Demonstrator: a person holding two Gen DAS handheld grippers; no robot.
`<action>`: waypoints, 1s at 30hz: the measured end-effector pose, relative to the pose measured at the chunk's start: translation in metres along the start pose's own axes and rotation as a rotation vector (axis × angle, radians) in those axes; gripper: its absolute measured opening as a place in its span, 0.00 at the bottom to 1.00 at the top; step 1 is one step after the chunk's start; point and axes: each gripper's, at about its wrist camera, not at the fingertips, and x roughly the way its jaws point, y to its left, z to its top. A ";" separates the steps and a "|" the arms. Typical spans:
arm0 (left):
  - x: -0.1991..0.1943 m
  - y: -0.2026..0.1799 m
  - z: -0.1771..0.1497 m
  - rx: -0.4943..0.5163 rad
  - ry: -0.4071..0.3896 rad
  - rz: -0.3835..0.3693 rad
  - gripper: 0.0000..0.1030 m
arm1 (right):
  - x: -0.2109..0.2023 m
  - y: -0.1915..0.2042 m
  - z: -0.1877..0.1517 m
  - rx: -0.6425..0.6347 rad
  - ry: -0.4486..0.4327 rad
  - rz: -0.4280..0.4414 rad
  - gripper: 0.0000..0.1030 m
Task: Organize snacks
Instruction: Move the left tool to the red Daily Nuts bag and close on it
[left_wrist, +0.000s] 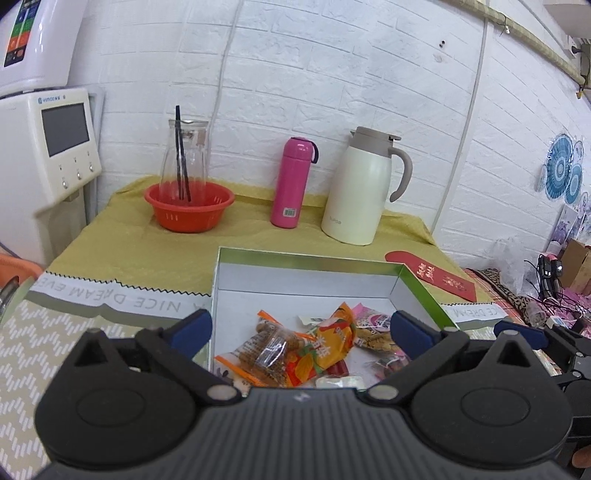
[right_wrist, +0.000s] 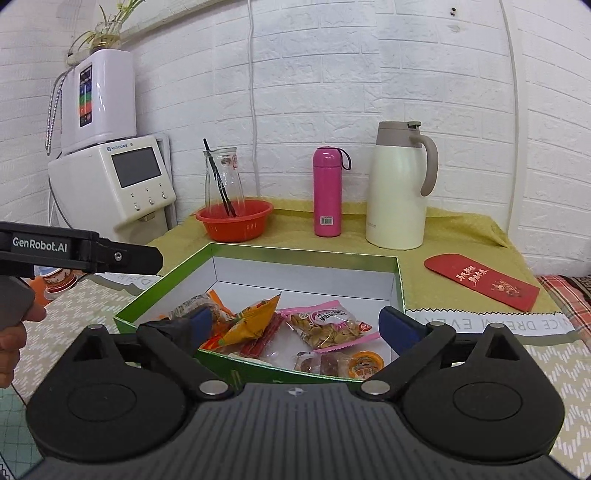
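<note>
- The bench (right_wrist: 461, 236) is seen covered by a yellow-green cloth, backed by a white brick wall (right_wrist: 332, 74).
- Snacks (right_wrist: 325, 328) are gathered in the green box (right_wrist: 400, 280) at the near centre.
- Both the left tongs (left_wrist: 301, 328) and the right tongs (right_wrist: 295, 325) are held spread, gripping nothing.
- A red basket (right_wrist: 236, 221), pink flask (right_wrist: 327, 192) and cream jug (right_wrist: 399, 192) are lined up along the far edge.

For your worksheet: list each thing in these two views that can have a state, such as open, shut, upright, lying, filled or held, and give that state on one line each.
Left claw: open, holding nothing.
Right claw: open, holding nothing.
Green box: lidless, snack packets lying loose inside.
Pink-edged snack bag: sealed, lying flat in the box.
Pink flask: upright, capped.
White jug: upright, lid shut.
Glass carafe: upright in the orange basket, no lid.
Red envelope: lying flat on the cloth.
</note>
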 end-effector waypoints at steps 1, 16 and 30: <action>-0.005 -0.002 -0.001 0.006 -0.001 -0.001 0.99 | -0.006 0.002 -0.001 -0.008 -0.001 0.000 1.00; -0.085 -0.032 -0.076 0.056 0.116 -0.108 0.99 | -0.102 0.024 -0.054 -0.127 0.089 0.038 1.00; -0.075 -0.037 -0.129 0.046 0.240 -0.243 0.99 | -0.094 0.036 -0.099 -0.100 0.156 0.060 1.00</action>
